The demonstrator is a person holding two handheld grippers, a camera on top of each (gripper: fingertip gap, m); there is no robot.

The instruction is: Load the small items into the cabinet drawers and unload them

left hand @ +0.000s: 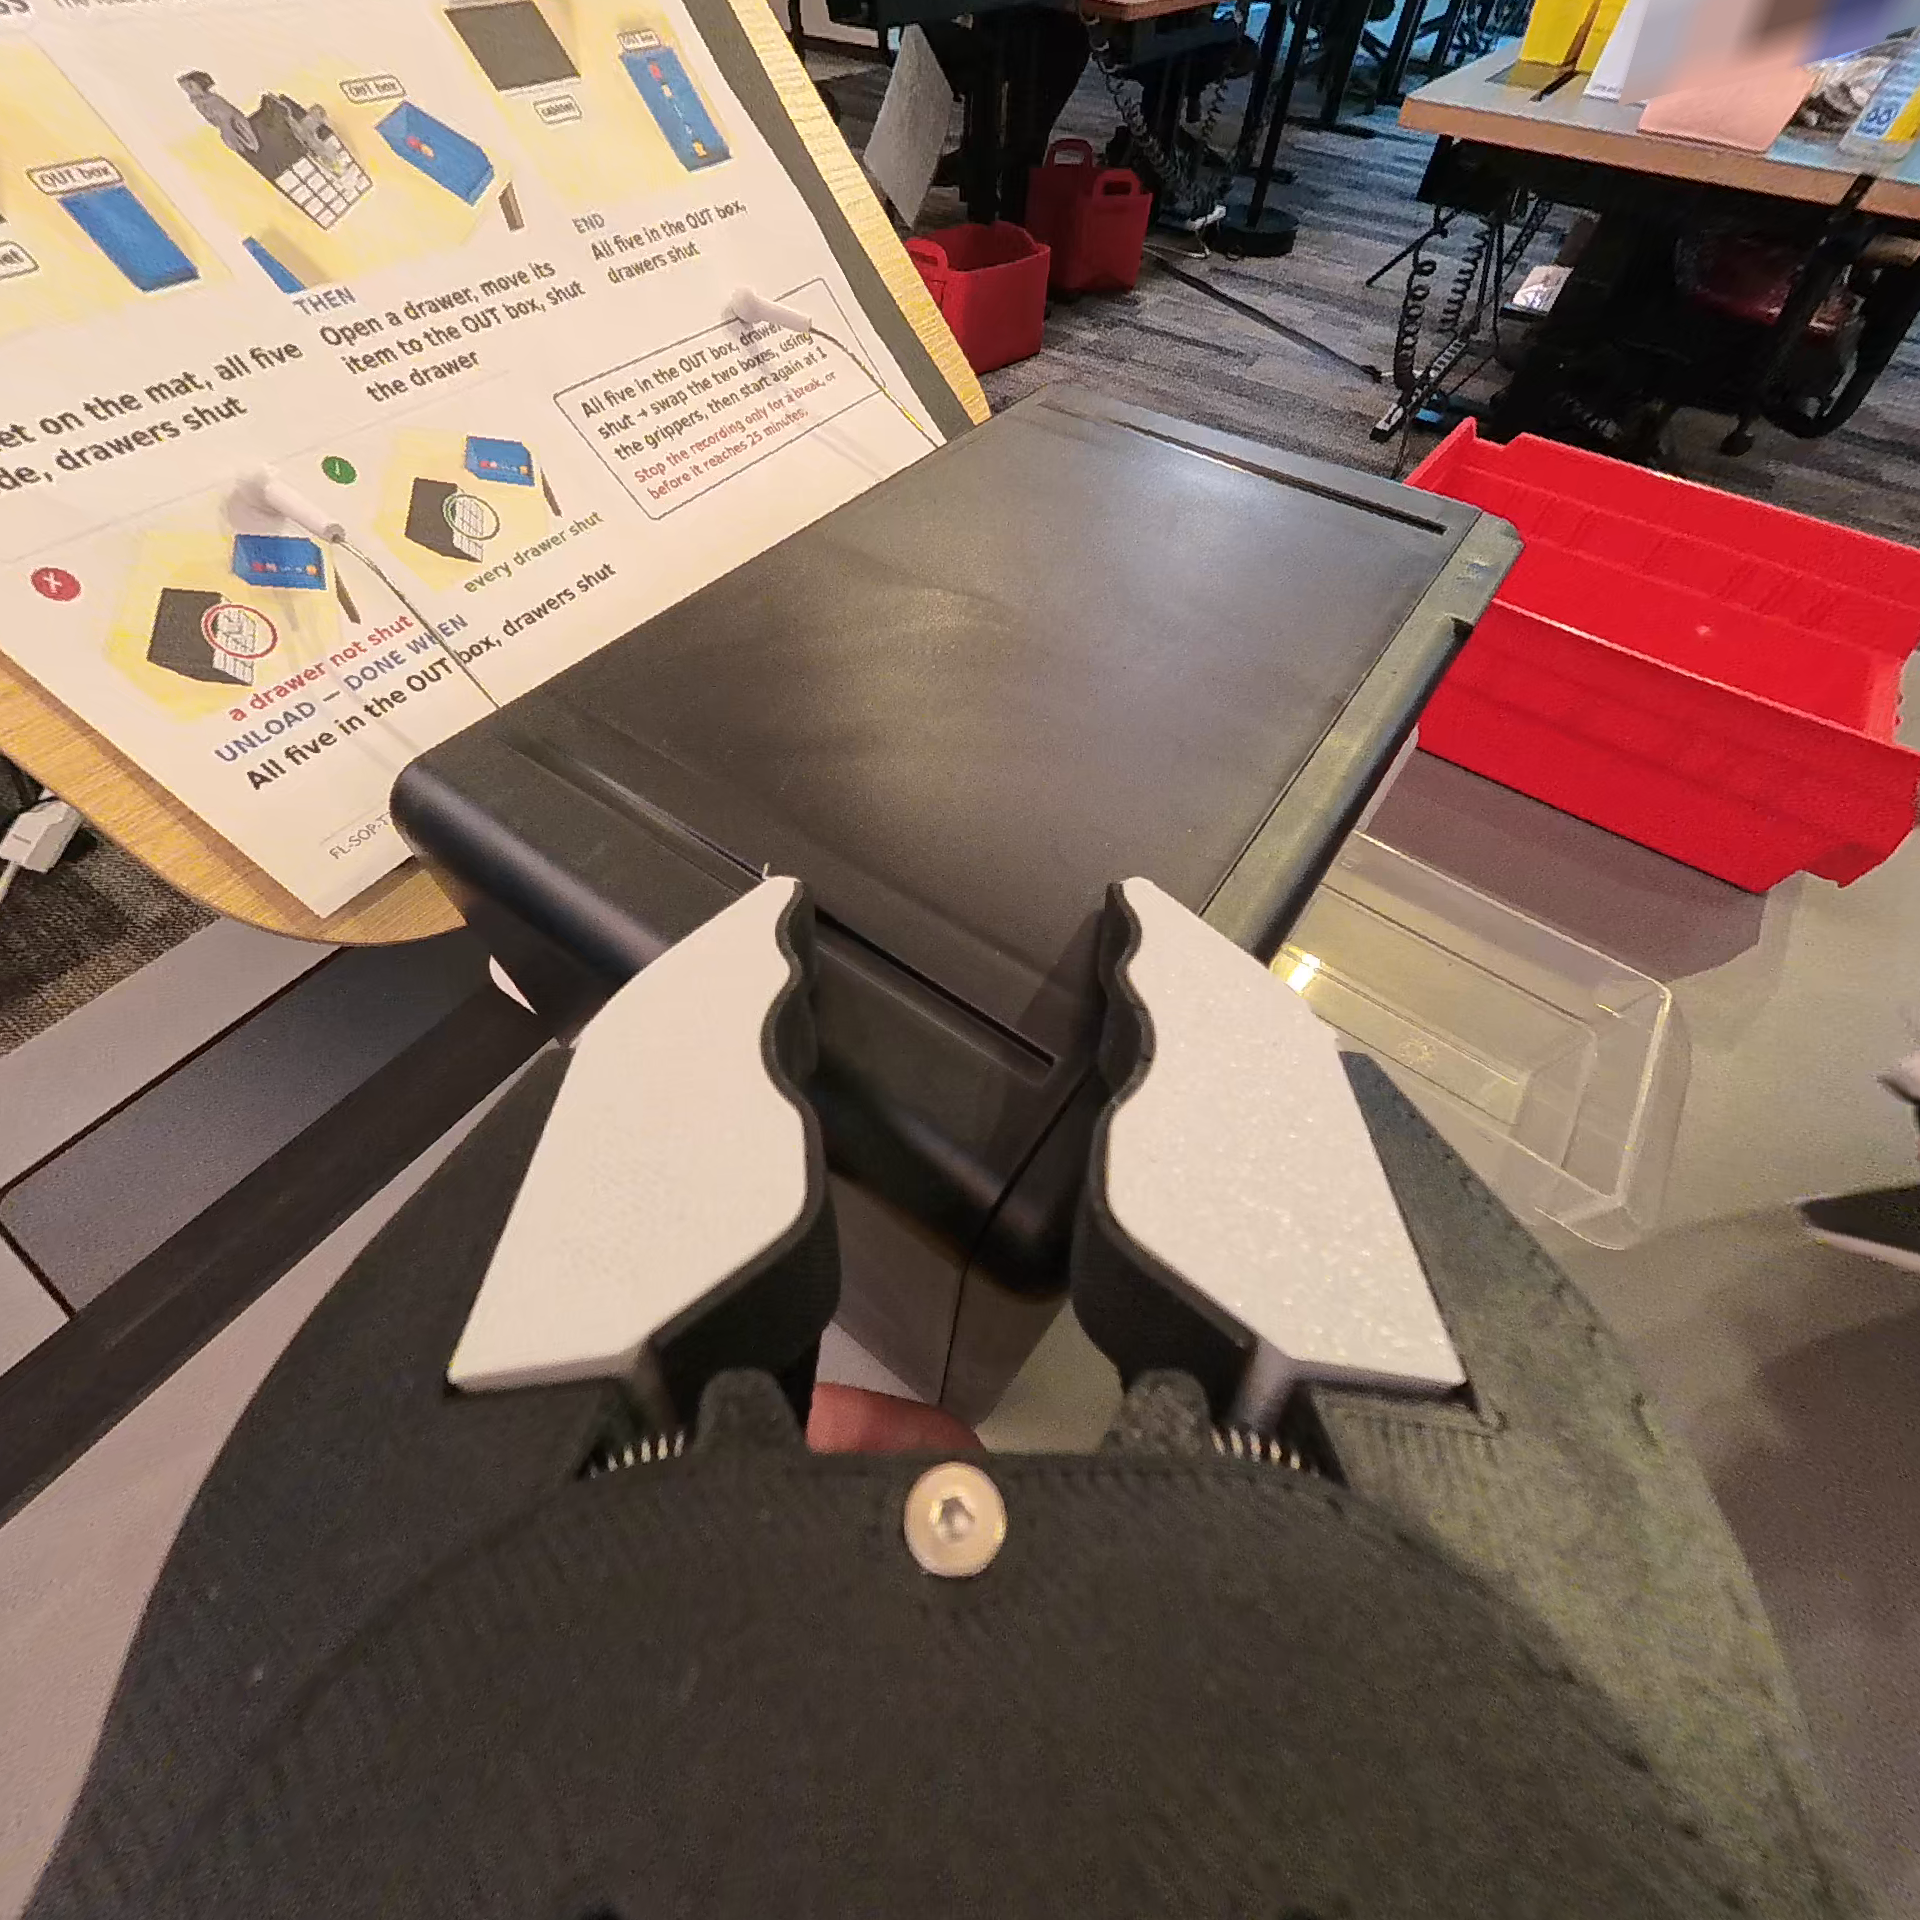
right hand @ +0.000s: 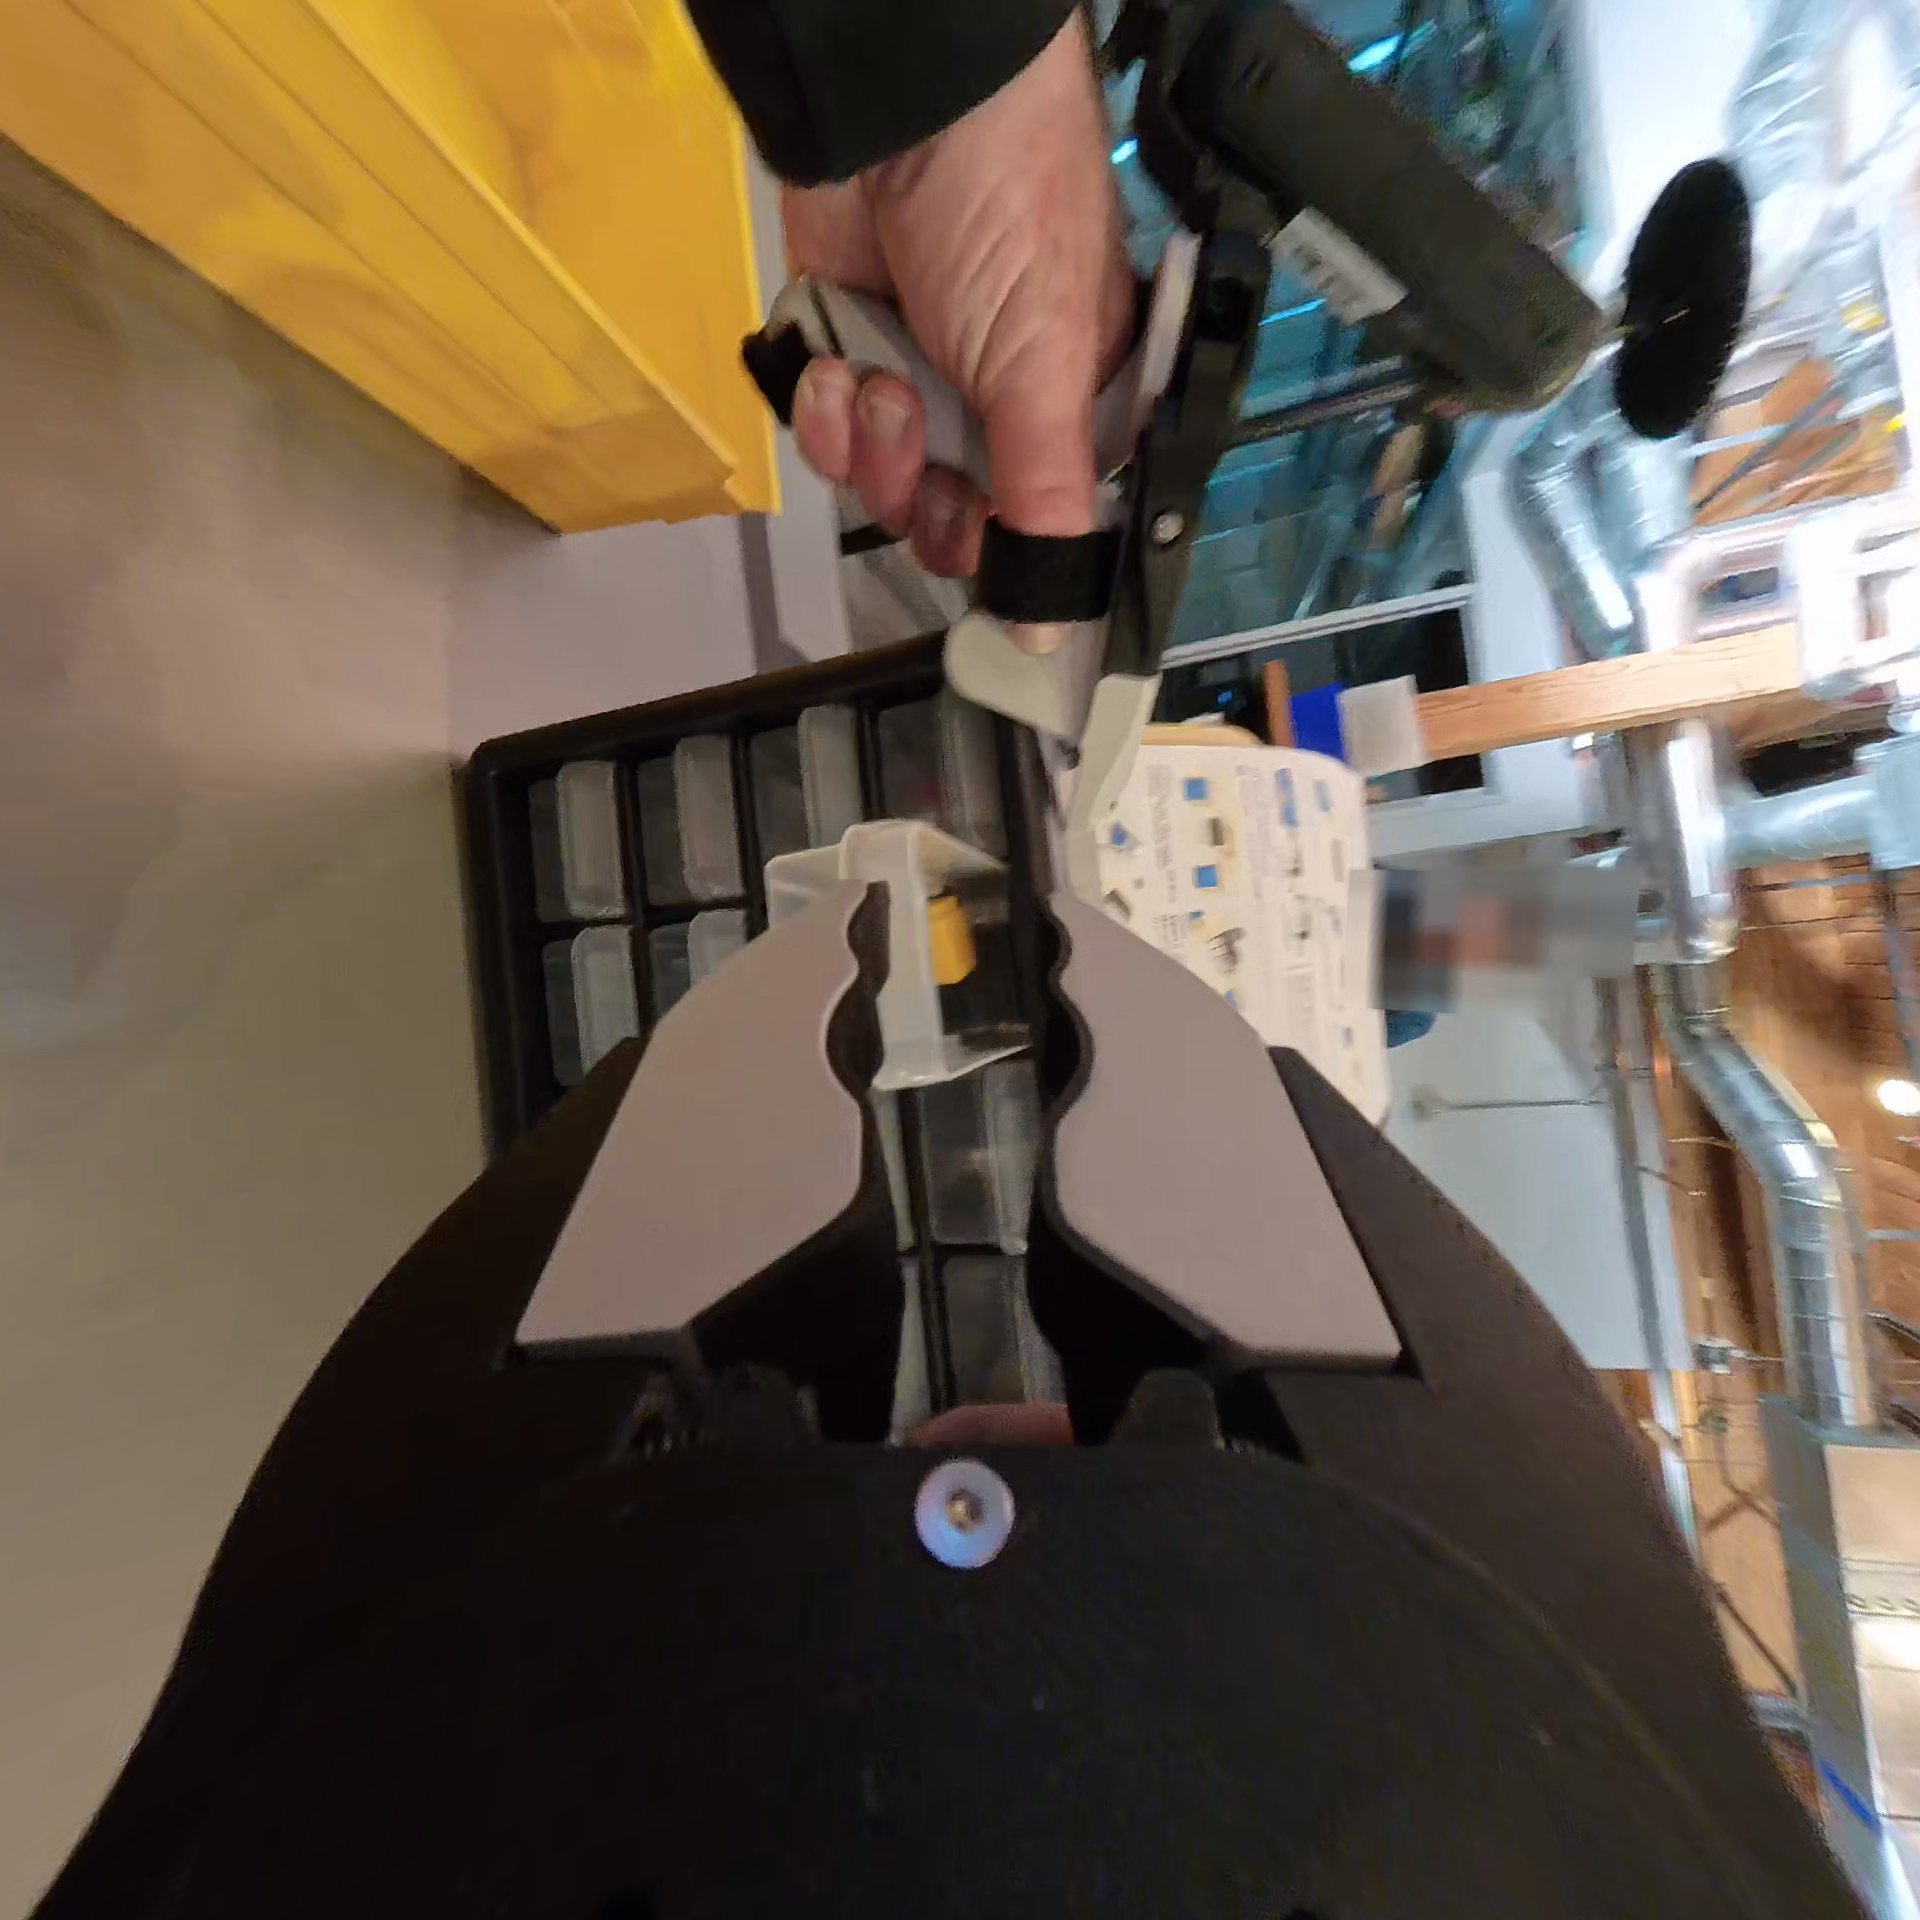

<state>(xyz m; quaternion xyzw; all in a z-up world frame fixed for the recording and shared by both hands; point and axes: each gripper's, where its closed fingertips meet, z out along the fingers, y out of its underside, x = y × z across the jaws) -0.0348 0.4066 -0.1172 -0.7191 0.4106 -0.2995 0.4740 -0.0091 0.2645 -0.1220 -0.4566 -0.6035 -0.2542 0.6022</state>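
My left fingers (left hand: 800, 1039) cover the near corner of the cabinet (left hand: 1039, 644), and its drawer fronts are out of sight from here. The clear drawer (left hand: 1475, 1049) beside it is partly behind my right-hand finger, and the picture's edge cuts off the red bin (left hand: 1662, 675). In the right wrist view, my fingers (right hand: 769, 1091) hide the lower drawers. The yellow item (right hand: 951, 940) in the pulled-out drawer (right hand: 914, 935) is too blurred to identify. The yellow bin (right hand: 468, 260) runs off the frame, and a mosaic patch (right hand: 1496, 935) covers part of the background.
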